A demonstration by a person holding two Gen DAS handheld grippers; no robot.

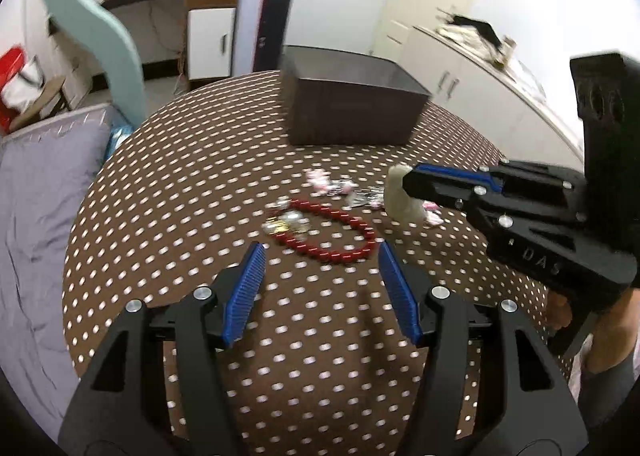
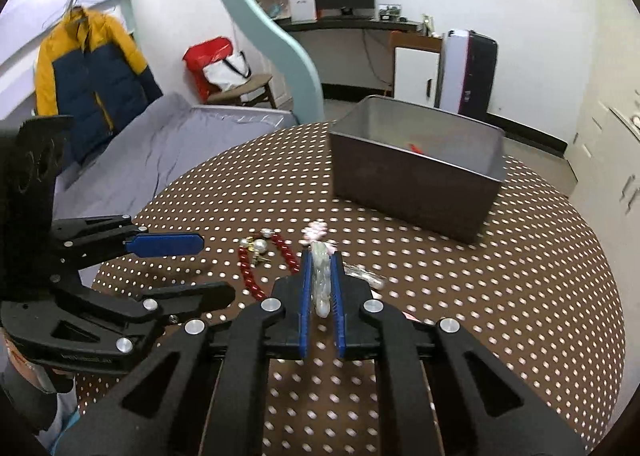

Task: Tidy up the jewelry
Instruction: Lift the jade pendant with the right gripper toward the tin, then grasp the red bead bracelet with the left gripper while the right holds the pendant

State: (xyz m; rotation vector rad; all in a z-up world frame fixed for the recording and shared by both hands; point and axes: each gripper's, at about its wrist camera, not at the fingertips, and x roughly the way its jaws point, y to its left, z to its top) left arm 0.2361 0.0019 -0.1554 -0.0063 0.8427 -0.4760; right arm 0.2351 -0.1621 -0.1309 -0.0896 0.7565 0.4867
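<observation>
The right gripper (image 2: 322, 256) is clamped on a pale bracelet (image 2: 322, 276) lifted off the cloth, and the job, as I judge it, is to keep that squeeze firm, carry it over the near wall of the box (image 2: 416, 184) and release only once past the rim. The left gripper (image 1: 320, 256) hangs spread wide and empty just short of the red beads (image 1: 332, 232); open cloth (image 1: 200, 196) lies between jewelry and box, so the route looks clear, though the table edge curves away close on the right
</observation>
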